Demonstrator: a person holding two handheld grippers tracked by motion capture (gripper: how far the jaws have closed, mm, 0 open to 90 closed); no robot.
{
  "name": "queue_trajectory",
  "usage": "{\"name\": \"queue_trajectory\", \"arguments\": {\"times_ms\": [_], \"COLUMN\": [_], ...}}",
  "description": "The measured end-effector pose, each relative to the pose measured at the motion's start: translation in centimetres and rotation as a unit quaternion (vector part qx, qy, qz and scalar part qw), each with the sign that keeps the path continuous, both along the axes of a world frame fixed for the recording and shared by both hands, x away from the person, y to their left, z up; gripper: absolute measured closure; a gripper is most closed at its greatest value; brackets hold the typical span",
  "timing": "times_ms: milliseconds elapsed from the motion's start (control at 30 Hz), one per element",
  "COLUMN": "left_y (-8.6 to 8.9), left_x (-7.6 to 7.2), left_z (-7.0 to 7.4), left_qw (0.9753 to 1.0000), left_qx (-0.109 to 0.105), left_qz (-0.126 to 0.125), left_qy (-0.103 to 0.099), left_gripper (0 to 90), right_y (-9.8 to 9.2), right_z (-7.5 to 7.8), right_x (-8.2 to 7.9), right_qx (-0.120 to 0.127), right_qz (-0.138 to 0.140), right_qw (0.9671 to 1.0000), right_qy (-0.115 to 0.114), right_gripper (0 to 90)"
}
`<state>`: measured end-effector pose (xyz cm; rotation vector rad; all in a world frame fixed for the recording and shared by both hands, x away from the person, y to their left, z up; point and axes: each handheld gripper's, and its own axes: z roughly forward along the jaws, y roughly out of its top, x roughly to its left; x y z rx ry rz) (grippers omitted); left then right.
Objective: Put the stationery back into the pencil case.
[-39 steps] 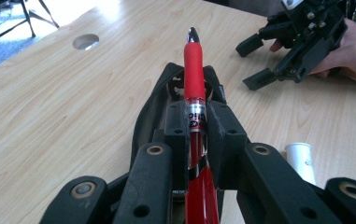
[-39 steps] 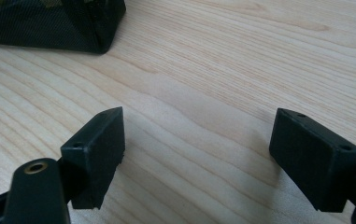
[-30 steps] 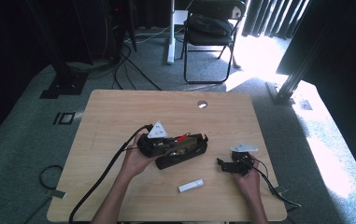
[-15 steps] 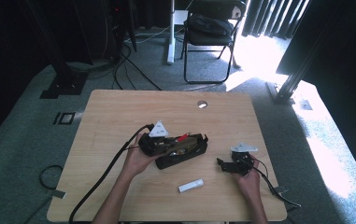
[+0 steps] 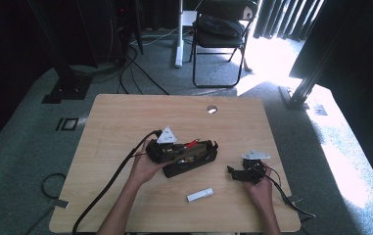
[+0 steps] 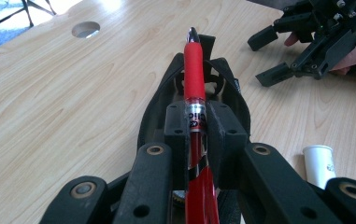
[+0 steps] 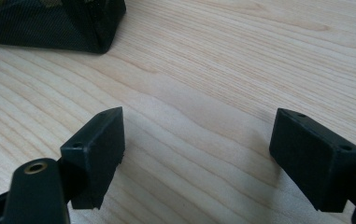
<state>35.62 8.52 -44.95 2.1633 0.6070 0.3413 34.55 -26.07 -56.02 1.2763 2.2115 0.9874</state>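
Observation:
My left gripper is shut on a red pen, which points forward over the open mouth of a black pouch. In the high view the left gripper sits at the left end of that pouch, near the table's middle. The right gripper rests on the wood to the right of the pouch, open. Its own view shows the two jaws spread wide with bare table between them, gripper, and a corner of the pouch at top left.
A small white tube lies on the table in front of the pouch, also seen as the white tube beside my left jaws. A round cable hole is at the table's far edge. A folding chair stands beyond.

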Motion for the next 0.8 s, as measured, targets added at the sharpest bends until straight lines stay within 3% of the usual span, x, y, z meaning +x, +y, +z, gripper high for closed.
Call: {"name": "queue_trajectory", "arguments": {"times_ms": [800], "left_y": [-0.7], "left_x": [0.5], "left_z": [-1.1], "left_qw": [1.0000], "left_qx": [-0.001], "left_qz": [-0.001], "left_qy": [0.003], "left_gripper": [79.6], "right_y": [0.0], "right_z": [0.0], "right_x": [0.0], "right_qx": [0.000], "right_qz": [0.000], "right_qw": [1.0000], "right_qy": [0.000], "right_gripper": [18.0]}}
